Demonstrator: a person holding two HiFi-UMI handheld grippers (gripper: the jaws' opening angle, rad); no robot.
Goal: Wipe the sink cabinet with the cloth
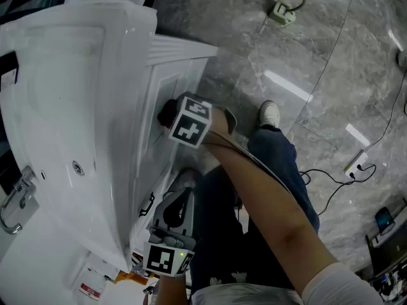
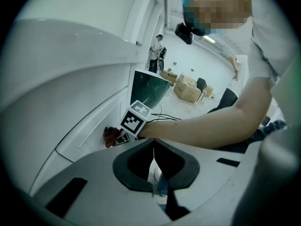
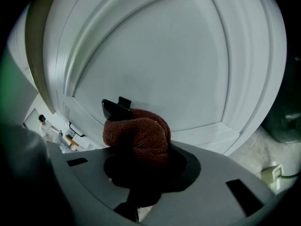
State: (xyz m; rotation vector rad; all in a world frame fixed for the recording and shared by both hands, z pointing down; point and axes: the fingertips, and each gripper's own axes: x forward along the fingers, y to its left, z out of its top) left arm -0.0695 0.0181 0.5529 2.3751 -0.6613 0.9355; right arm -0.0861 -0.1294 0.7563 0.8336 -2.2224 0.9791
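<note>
So the right gripper (image 1: 166, 114) is clamped tight on the bunched-up rusty-brown cloth (image 3: 140, 134). The wad pokes out past the jaw tips and looks pressed on the white sink cabinet door (image 3: 155, 60) straight ahead of the claw. The left gripper (image 2: 153, 160) hangs lower down, jaws closed together with nothing in them. My take: keep the claw square to the door so only cloth touches paint. Go light and steady, and overlap your strokes out into the recessed edges around the jaws, where grime probably hides.
</note>
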